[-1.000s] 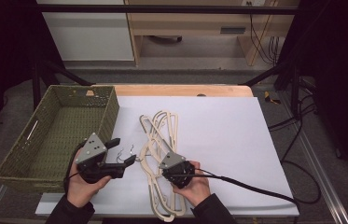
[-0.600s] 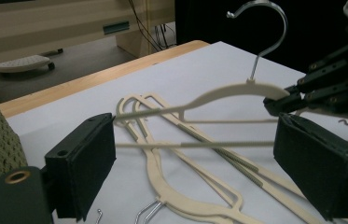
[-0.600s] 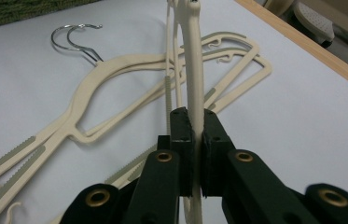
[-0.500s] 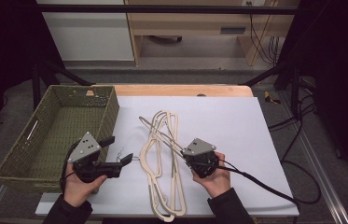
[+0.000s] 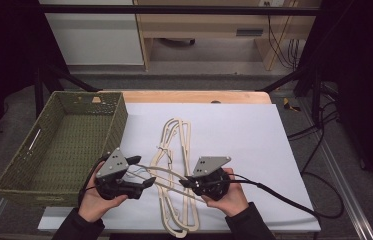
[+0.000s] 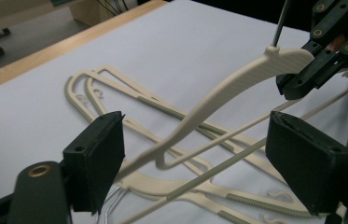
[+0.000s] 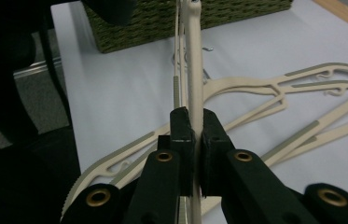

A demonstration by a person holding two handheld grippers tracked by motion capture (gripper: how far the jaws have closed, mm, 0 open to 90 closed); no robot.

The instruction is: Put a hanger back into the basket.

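Several cream plastic hangers (image 5: 175,137) lie in a pile on the white table (image 5: 239,135). My right gripper (image 5: 186,182) is shut on one end of a cream hanger (image 5: 166,172) and holds it above the pile, tilted. In the right gripper view its jaws (image 7: 198,126) pinch the hanger's arm (image 7: 194,70) edge-on. My left gripper (image 5: 143,171) is open at the hanger's other end. Its jaws have just been closing, and the hanger (image 6: 237,79) passes between them (image 6: 195,154) without touching either pad. The right gripper (image 6: 289,84) shows at that view's upper right.
A green woven basket (image 5: 117,125) stands at the table's left, close behind my left hand; it shows in the right gripper view too (image 7: 185,18). A wooden strip (image 5: 194,96) edges the table's far side. Cables trail off at the right (image 5: 294,202).
My right gripper has risen off the pile and shifted right with one hanger in its grip. My left gripper has moved in around that hanger's free end.
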